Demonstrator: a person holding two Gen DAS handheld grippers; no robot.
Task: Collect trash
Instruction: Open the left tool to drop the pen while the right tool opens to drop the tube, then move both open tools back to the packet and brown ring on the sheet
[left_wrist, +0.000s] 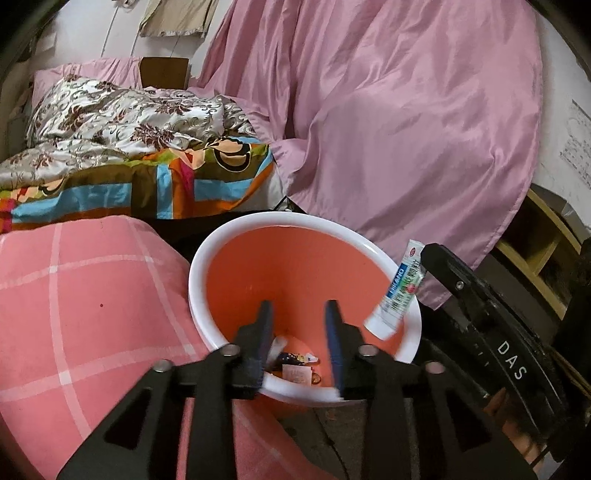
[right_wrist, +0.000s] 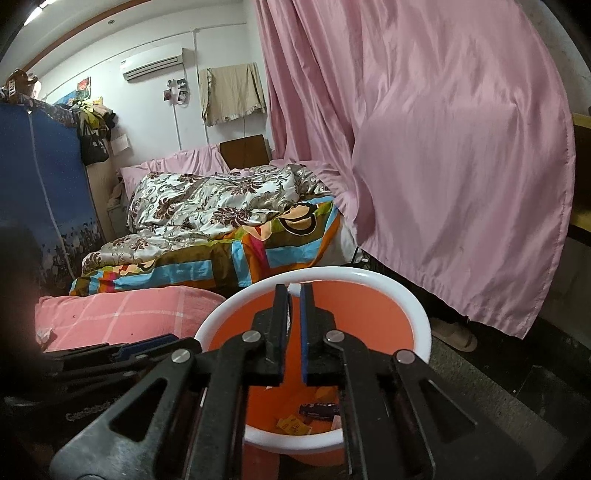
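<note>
Left gripper (left_wrist: 299, 314): fingers apart with nothing between them, tips reaching over the near rim into the mouth of the orange bucket (left_wrist: 229, 258). The bucket has a white rim and an orange inner wall.

Bucket bottom, seen between the left fingers: small scraps of trash (left_wrist: 295, 365), wrappers and paper bits, too small to identify one by one. The right wrist view shows the same litter (right_wrist: 306, 417), including a yellow piece and a dark flat packet.

Right gripper (right_wrist: 294, 291): blue-padded fingers nearly together, a narrow slot between them, with a sliver of white at the tips. The left wrist view settles it: the right gripper (left_wrist: 424, 254) is clamped on the top end of a white tube (left_wrist: 397, 291) with blue and green print. The tube hangs tilted over the far right rim of the bucket, lower end inside the opening, not touching the trash below.

Just left of the bucket: a pink checked cushion (left_wrist: 85, 302), touching or very near the bucket wall.

Behind: a bed with a multicoloured patterned sheet (left_wrist: 184, 184) and a cream floral quilt (left_wrist: 122, 118) bunched on top.

Right and behind: a pink curtain (left_wrist: 406, 110) hanging down to near the floor.

Far wall, right wrist view: an air conditioner (right_wrist: 153, 62) and a beige cloth (right_wrist: 232, 92) hanging beside it.
</note>
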